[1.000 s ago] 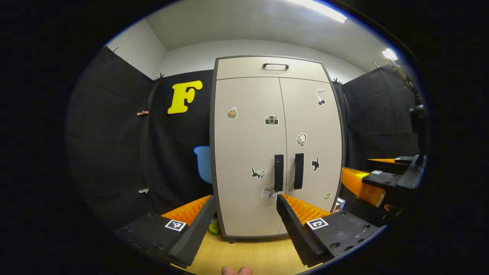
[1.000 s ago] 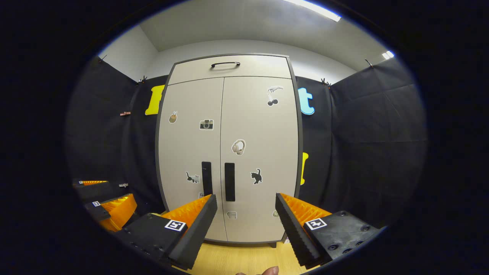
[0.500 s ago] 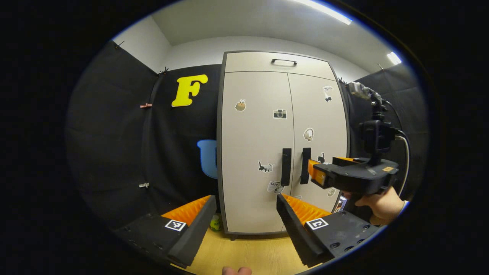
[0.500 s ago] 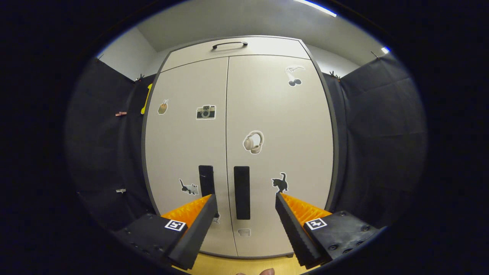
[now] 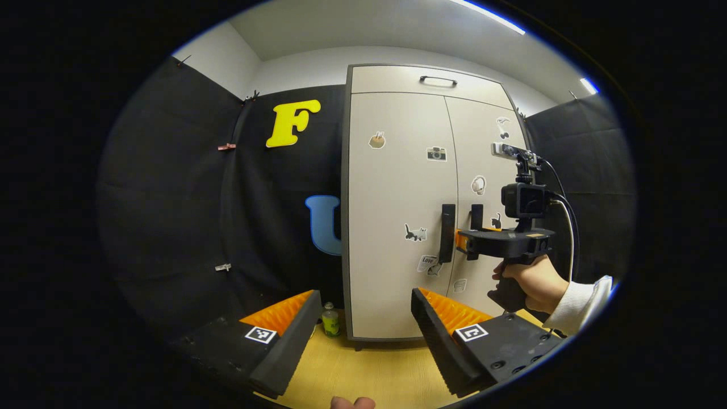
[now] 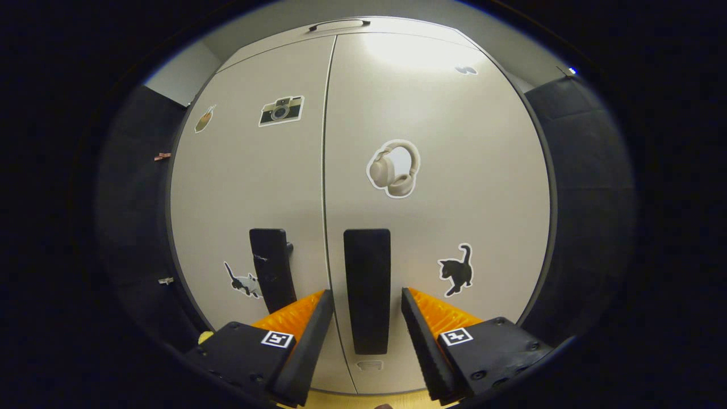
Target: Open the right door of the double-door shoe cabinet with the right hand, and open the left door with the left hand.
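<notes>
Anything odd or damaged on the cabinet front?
Nothing stands out. Both beige doors of the shoe cabinet sit closed and flush, and the black vertical right-door handle looks straight and intact between the open right tool's fingers. The stickers lie flat.

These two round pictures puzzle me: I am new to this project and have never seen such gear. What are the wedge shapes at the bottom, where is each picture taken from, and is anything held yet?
A person holds a hand tool with two jaws in each hand, and a camera rides on each tool, looking forward along its jaws. The wedges at the bottom are those jaws.

In the left gripper view, the left gripper hangs open, back from the shoe cabinet. Farther off you see the person's hand pointing the other tool at the doors. A small bottle stands on the wooden floor by the cabinet.

The right gripper view is taken close to the doors. The right gripper is open, with the right door handle between its jaws, not yet squeezed. The left door handle is beside it. Both doors look closed; nothing is held.
</notes>
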The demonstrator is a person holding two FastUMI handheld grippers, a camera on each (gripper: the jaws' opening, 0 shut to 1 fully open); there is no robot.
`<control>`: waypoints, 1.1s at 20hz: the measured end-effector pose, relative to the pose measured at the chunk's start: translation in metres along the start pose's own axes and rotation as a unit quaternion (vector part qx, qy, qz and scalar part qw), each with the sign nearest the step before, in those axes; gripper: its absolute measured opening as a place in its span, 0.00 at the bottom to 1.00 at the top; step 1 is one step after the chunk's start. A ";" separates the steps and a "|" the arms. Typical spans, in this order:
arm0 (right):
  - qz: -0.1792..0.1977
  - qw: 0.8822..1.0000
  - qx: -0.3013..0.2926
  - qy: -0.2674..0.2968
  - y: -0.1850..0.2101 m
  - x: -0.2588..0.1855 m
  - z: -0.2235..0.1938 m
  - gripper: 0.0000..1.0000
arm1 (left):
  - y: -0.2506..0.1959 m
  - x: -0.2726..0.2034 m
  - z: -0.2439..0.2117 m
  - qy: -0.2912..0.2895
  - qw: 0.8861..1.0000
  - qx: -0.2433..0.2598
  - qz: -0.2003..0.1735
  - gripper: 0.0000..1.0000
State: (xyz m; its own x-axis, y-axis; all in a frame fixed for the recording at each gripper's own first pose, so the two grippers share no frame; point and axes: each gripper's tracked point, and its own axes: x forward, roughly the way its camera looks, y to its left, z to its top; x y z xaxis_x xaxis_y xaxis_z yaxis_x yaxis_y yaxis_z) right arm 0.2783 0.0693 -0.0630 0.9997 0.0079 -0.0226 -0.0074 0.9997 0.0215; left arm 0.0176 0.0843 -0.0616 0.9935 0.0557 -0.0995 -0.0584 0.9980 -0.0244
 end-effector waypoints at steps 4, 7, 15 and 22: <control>-0.010 0.999 -0.034 -0.022 0.000 0.001 0.005 0.41 | 0.007 0.002 -0.009 0.010 1.000 0.001 0.006 0.98; -0.013 1.000 -0.017 -0.015 0.000 0.002 0.005 0.31 | 0.009 0.000 -0.008 0.009 1.000 -0.003 0.010 0.98; -0.007 1.000 0.001 0.013 -0.003 -0.006 0.005 0.19 | 0.008 -0.021 -0.003 0.005 1.000 -0.004 0.024 0.98; 0.021 0.999 0.028 0.007 -0.014 -0.036 0.014 0.19 | -0.018 -0.040 0.007 -0.007 1.000 0.000 0.022 0.98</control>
State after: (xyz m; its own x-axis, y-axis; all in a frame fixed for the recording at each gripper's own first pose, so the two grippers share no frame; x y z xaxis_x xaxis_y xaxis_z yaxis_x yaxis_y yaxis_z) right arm 0.2423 0.0551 -0.0488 0.9982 0.0506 -0.0336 -0.0478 0.9957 0.0795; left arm -0.0205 0.0648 -0.0500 0.9912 0.1000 -0.0866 -0.1021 0.9946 -0.0204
